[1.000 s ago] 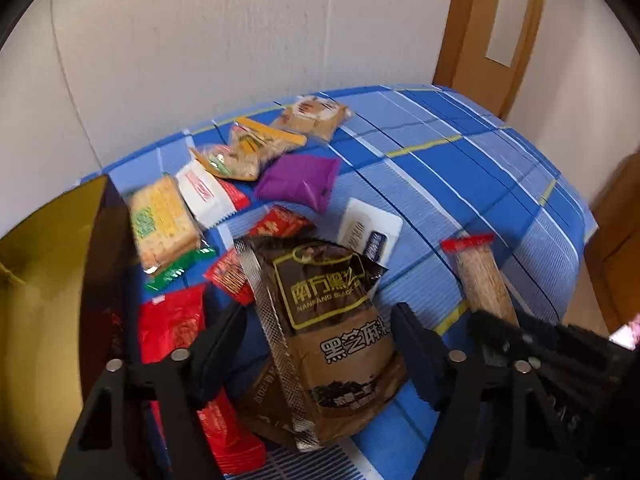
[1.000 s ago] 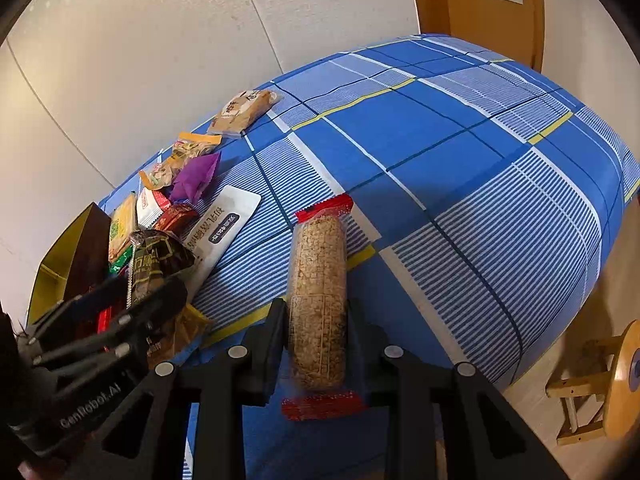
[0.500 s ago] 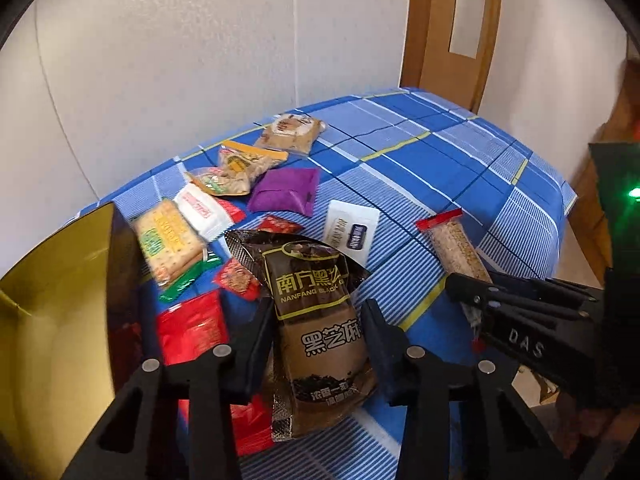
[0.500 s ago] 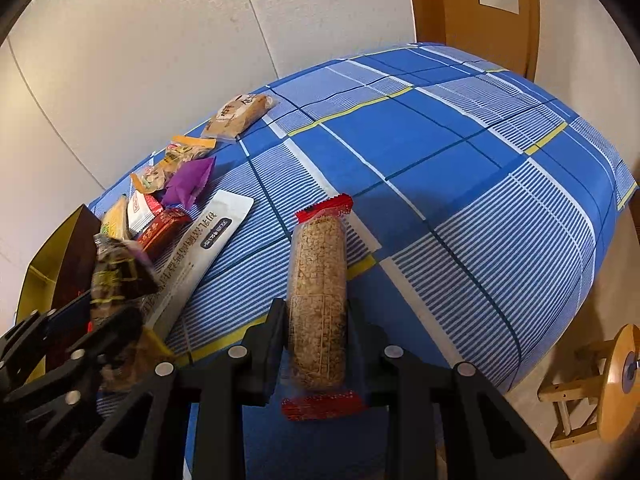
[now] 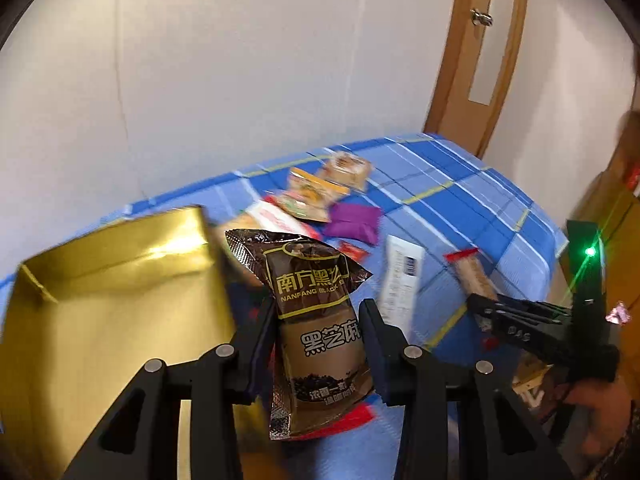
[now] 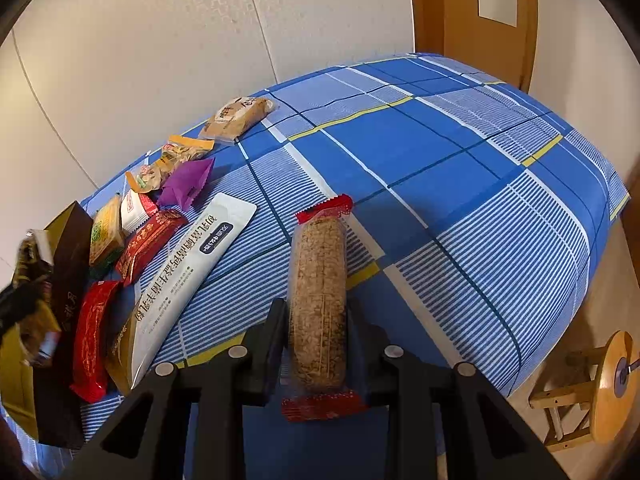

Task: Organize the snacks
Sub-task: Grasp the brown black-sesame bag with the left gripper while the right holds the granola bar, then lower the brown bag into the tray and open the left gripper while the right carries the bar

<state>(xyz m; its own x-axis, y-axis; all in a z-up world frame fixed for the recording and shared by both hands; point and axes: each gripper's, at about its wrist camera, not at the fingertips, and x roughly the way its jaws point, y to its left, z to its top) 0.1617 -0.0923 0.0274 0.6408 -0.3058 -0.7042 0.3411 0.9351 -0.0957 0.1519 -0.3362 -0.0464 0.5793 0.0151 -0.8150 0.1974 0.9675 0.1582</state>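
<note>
**A:** ok so how far along is the snack sorting? Left wrist view first.

**B:** Left tool (image 5: 320, 344) has just closed in on the brown sesame packet (image 5: 316, 320) and is pinching it, packet off the table (image 5: 460, 208) and up beside the open gold box (image 5: 100, 300). I'd guess that's the drop-off. Can't see anything sitting in the box from here, though the shot's blurry. Behind it, the purple pouch (image 5: 354, 222), a white sachet (image 5: 402, 276) and a few more packs are all loose on the blue checked cloth.

**A:** and the right wrist view?

**B:** Right tool (image 6: 318, 332) is pressed tight on the long cereal bar (image 6: 318, 300), the one with red crimped ends. Looks barely off the cloth, if at all, honestly can't tell. The left side of the table is messy: red packs (image 6: 92, 328), the white sachet, a cracker pack (image 6: 106, 232), the purple pouch, and a tan biscuit pack (image 6: 238, 116) furthest back.

**A:** so early days?

**B:** Yeah, I'd say so. Two items in hand, neither put away, and most of the pile not yet picked up.
</note>
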